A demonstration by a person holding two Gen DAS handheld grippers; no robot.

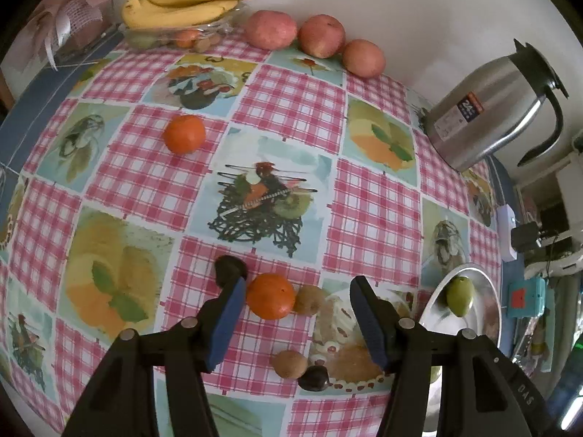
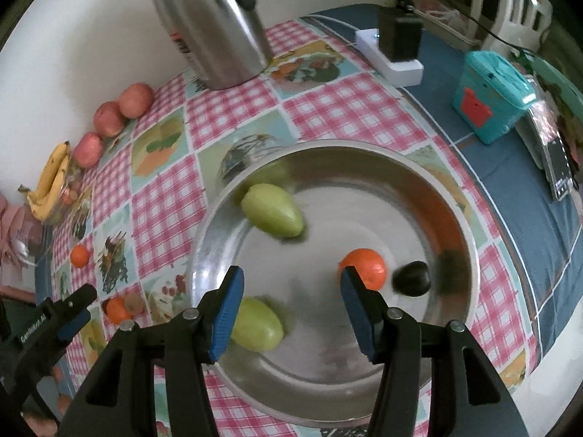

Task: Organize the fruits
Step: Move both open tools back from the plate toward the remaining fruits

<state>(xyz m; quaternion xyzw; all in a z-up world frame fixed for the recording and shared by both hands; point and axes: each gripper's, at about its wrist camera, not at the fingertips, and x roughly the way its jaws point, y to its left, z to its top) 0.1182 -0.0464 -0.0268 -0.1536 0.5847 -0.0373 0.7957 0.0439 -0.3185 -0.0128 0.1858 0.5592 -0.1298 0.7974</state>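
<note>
Three apples (image 1: 322,35) sit in a row at the upper middle of the left view, beside a banana bunch (image 1: 182,3) at upper left. Two oranges lie on the counter (image 1: 371,196): one (image 1: 184,134) at left of centre, one (image 1: 270,300) low in the frame, just beside the left tongs' (image 1: 295,313) left pad. Two kiwis (image 1: 309,299) (image 1: 290,363) and a dark plum (image 1: 314,378) lie near it. The left tongs hang open and empty over this cluster.

In the right view, the steel bowl (image 2: 470,233) fills the centre, holding two green mangoes (image 2: 273,215) (image 2: 257,324), one orange (image 2: 366,267) and one plum (image 2: 411,278). The right tongs (image 2: 289,313) hover above it, tilted down, jaws apart, gripping nothing. One kettle (image 2: 215,25) stands at the top.
</note>
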